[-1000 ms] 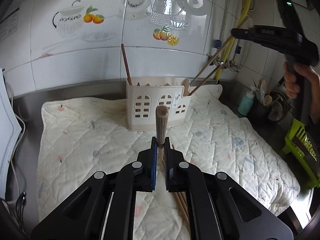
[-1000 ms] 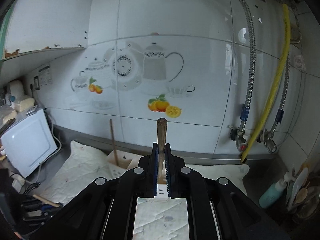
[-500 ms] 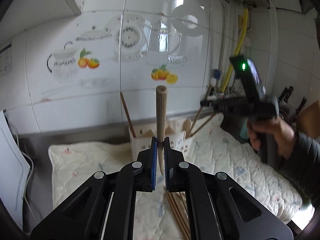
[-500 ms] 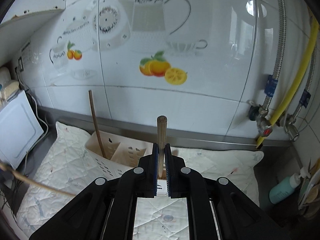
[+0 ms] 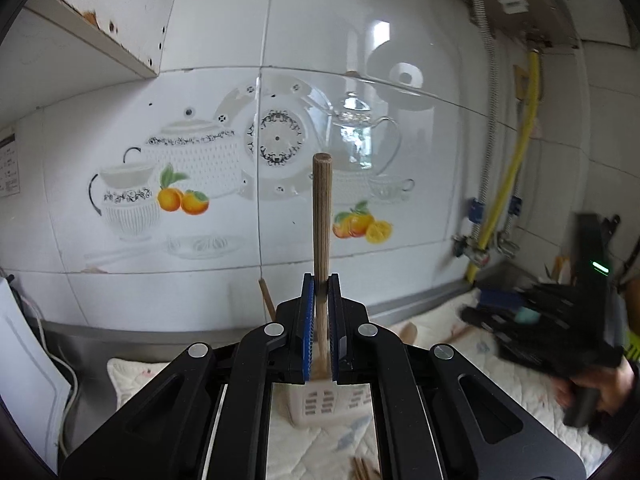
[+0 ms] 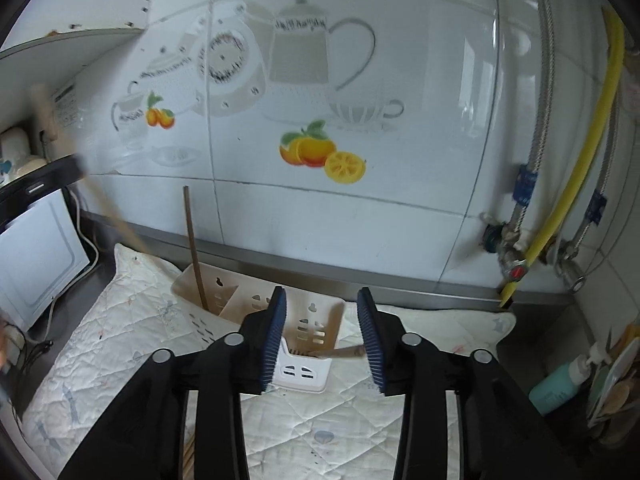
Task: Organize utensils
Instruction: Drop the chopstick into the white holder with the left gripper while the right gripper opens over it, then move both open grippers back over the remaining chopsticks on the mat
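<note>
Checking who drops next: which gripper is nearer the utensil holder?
Right. The right gripper, open, hangs just above the utensil holder; the left gripper, clamping a wooden stick, sits higher and farther back.

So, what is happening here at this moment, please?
A person sorts utensils into a cream utensil holder standing on a quilted mat. The left gripper is shut on a ridged wooden handle, held upright above the holder. The right gripper is open above the holder, holding nothing; a wooden utensil lies in the compartment under it. One dark stick stands in the rear compartment.
</note>
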The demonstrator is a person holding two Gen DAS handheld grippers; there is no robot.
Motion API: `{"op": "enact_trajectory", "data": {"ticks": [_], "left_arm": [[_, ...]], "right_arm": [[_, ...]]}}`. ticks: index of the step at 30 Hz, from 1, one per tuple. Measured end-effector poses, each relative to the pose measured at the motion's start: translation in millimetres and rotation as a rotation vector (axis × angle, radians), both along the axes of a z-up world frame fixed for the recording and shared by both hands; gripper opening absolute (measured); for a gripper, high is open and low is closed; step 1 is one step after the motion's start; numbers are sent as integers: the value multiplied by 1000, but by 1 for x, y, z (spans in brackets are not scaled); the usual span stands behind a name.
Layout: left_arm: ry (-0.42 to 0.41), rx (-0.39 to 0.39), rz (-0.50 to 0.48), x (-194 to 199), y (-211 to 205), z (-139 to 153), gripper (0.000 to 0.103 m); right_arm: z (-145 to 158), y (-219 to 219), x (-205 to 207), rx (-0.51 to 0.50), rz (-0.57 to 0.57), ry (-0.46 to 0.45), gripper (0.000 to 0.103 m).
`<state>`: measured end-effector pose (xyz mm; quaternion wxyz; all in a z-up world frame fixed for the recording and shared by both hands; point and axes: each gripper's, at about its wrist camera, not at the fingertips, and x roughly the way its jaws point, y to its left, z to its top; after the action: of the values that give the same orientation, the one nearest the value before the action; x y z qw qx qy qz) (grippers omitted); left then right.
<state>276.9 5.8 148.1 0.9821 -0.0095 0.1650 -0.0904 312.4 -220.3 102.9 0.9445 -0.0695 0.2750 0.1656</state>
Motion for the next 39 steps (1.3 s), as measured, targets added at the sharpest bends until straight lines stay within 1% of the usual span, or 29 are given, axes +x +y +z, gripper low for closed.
{"op": "enact_trajectory", "data": {"ticks": [4,7,13,18,22,24,29,30,33,35,37,39], "left_arm": [[12,7,27,21,-3,-9,5],[50,-12,31,35,0,-23,5],[117,-28,34,51,2,-49,5],[144,-6,32,57,-2,-62,5],[166,-17,33,60,-3,-68,5],[160,-23,22,56,-4,-68,9],[131,-17,11,32,-4,-59,10],[126,-17,10,27,-3,-57,14],[118,-19,3,7,0,-55,16],[118,-16,10,-9,2,-57,16],[125,-33,3,-21,6,-60,16],[138,-39,12,-36,10,-68,16]], "right_arm": [[-1,-10,-29,18,27,-33,43],[-7,-15,-48,30,49,-38,45],[-29,-25,-74,82,61,-9,46],[-47,-24,-96,46,42,-25,46],[-57,-27,-114,52,30,-23,46],[-63,-28,-125,52,28,-16,46],[-86,-30,-154,62,25,23,46],[-90,-29,-158,62,25,31,46],[-108,-29,-176,78,18,69,46],[-119,-27,-185,94,17,95,45],[-128,-25,-194,95,6,106,43],[-138,-24,-204,106,-2,121,39]]}}
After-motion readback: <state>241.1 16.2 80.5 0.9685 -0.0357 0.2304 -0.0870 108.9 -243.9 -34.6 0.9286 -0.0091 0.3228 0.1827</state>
